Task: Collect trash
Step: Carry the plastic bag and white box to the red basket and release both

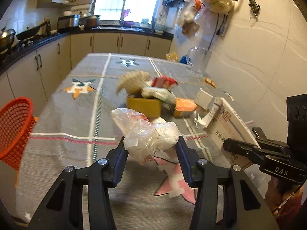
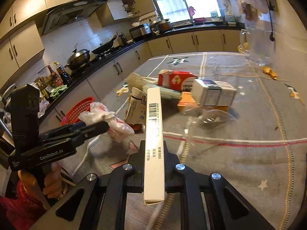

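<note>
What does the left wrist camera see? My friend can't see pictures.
The left gripper squeezes a crumpled plastic bag above a grey tablecloth. Boxes lie piled behind it, and a red basket waits at the left.

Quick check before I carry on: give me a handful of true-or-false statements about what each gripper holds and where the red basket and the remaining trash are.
1. The left gripper is shut on the crumpled plastic bag. True.
2. The right gripper is empty. False: it clamps a flat white box.
3. The red basket sits in the middle of the table. False: it is at the table's left edge.
4. Cartons remain piled on the table. True.
</note>
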### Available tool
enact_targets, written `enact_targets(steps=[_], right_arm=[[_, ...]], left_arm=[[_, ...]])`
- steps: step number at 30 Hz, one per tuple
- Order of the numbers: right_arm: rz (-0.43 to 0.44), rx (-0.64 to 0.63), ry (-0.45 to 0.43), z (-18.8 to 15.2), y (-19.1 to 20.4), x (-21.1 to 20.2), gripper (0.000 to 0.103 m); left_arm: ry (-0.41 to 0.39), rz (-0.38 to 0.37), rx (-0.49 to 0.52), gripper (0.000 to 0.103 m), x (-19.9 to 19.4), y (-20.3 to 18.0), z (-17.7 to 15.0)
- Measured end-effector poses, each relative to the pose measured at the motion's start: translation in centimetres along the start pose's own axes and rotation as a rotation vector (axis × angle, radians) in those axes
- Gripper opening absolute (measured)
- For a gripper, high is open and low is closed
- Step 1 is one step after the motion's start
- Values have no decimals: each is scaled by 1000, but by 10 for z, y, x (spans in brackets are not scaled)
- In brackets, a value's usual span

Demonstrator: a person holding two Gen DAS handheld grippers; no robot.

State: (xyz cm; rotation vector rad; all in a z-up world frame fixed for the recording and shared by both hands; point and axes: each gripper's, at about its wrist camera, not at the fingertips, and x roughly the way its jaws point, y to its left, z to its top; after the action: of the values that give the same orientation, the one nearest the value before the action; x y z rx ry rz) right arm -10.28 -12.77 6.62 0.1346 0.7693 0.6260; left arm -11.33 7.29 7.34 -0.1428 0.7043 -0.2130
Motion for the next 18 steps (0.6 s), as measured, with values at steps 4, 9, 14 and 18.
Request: enact_targets(steps=[4, 9, 14, 18], right_arm=[[24, -38, 14, 11, 18, 10, 14], [90, -64, 46, 27, 43, 28, 14], [155, -103, 91, 45, 79, 56, 14], [197, -140, 121, 62, 110, 79, 14]], left_arm=[[-34, 79, -11, 48, -16, 21, 6], [-62, 187, -43, 48, -36, 56, 9], [-89, 280, -87, 48, -57, 100, 11], [-101, 344, -119, 49, -68, 135, 12]])
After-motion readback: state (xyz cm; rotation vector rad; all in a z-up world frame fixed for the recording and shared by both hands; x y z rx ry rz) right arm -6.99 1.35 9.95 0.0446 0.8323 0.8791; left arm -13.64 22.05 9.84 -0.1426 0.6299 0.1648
